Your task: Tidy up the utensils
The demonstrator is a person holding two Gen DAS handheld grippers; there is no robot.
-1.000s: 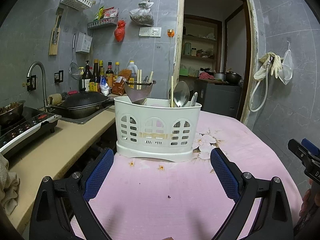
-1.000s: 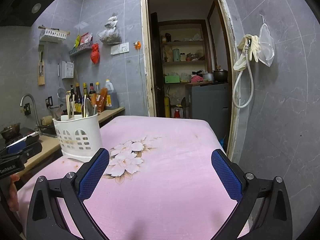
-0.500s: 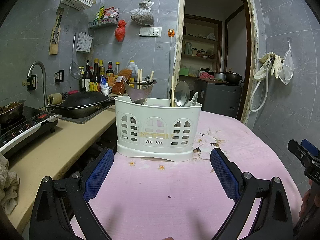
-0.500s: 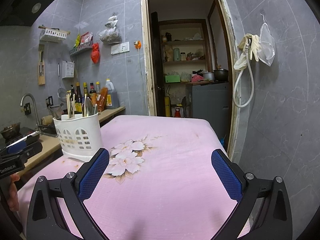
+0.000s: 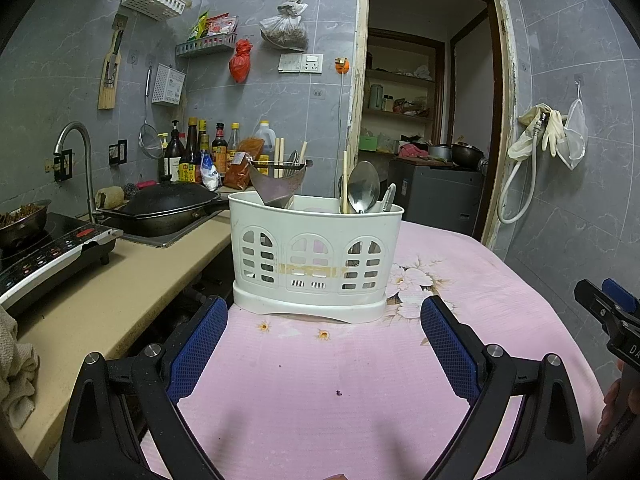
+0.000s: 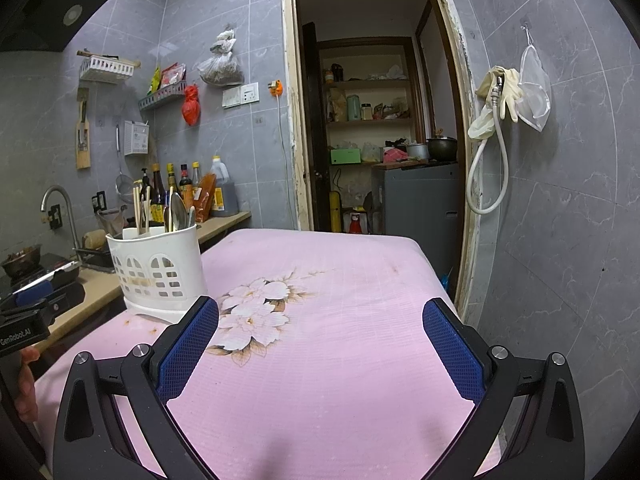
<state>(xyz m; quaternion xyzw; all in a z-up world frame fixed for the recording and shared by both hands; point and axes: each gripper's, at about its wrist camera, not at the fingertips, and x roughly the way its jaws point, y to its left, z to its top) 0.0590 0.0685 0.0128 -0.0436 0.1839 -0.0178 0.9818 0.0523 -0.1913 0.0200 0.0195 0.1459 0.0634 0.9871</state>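
A: Item one?
B: White perforated plastic utensil caddy (image 5: pixel 316 256), upright on pink floral-clothed desk (image 5: pixel 320 380); holds steel spoon (image 5: pixel 363 188), wooden chopsticks (image 6: pixel 141 208).
A: Surroundings?
B: Black wok (image 5: pixel 172 202) beside. Left tool (image 5: pixel 322 338) and right tool (image 6: pixel 320 344): both spread, empty.

The left wrist view looks low across the pink tablecloth (image 5: pixel 320 380), close to the white utensil caddy (image 5: pixel 316 256) dead ahead, the counter (image 5: pixel 120 280) at left. The right wrist view sits further right, facing the far doorway (image 6: pixel 376 128), the caddy (image 6: pixel 156 268) at left. Both share the caddy, cloth, doorway and tiled walls.
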